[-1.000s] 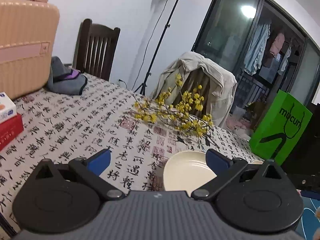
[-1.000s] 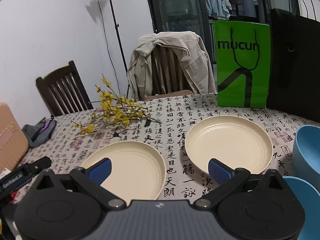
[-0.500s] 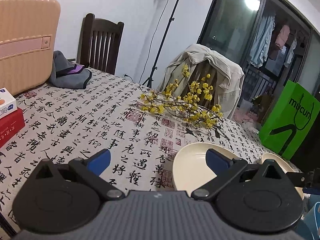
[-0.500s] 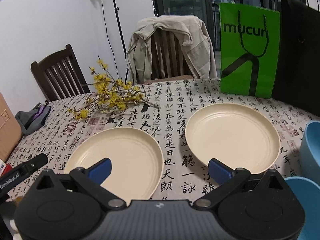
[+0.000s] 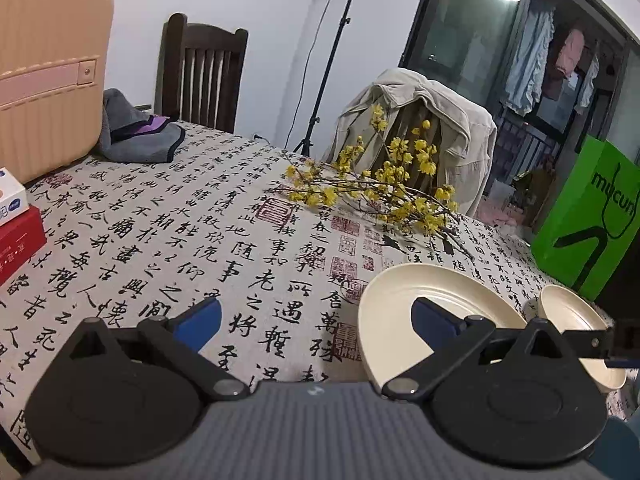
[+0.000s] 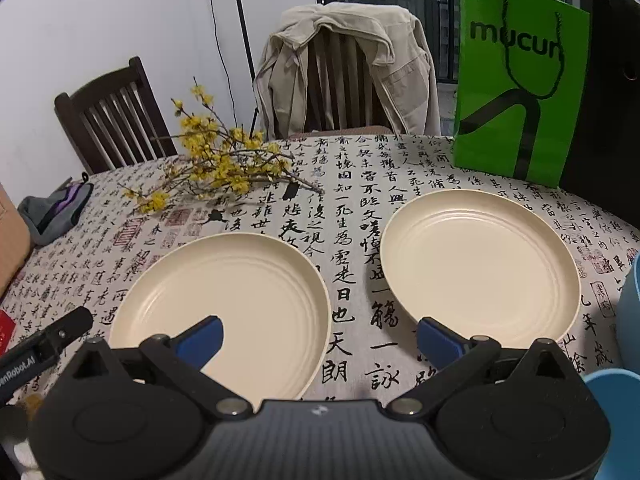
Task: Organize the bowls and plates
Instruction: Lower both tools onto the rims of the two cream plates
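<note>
Hovering: right gripper (image 6: 318, 338) spread, plates (image 6: 224, 304) seemingly apart.

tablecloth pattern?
Off-white tablecloth covered in black Chinese calligraphy with scattered red seal stamps; clearest in the right wrist view.

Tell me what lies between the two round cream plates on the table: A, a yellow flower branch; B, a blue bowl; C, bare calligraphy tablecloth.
C: the left round cream plate and right round cream plate sit apart, with only calligraphy-printed tablecloth between them.
</note>
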### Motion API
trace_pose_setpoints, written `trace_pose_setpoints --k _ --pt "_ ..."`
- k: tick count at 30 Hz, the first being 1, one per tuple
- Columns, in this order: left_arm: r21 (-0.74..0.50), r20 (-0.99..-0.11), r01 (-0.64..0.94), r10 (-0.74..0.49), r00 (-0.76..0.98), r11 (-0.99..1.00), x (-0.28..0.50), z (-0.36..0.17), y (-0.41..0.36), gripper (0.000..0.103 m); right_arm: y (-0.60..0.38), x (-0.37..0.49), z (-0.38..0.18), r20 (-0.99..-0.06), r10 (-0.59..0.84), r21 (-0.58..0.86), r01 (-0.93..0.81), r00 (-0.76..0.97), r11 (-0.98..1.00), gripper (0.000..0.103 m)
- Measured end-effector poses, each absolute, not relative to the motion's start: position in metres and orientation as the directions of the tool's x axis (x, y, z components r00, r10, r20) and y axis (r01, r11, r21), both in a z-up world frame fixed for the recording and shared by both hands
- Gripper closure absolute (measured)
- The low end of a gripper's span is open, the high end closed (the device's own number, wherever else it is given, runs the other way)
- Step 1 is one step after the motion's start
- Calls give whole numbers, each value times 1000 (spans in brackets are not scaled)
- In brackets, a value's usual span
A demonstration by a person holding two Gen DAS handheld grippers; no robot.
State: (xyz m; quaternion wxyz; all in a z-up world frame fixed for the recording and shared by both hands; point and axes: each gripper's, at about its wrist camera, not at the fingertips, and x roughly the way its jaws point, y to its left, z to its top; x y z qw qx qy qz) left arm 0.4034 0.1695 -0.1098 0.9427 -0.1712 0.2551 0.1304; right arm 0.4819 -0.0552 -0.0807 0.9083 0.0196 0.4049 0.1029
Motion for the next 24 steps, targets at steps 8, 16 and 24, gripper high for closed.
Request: trace_pose_setpoints --k 8,16,24 --pt "-236 -517 -309 150 843 921 408 -116 158 0 -41 503 -89 -778 149 47 -180 610 982 8" --pt "-228 -533 -302 141 834 925 415 -125 156 2 -33 523 -105 -829 118 25 -174 547 984 29" --pt "-215 -548 -309 147 823 927 420 -129 160 17 -29 531 -112 -839 106 8 -182 533 983 57"
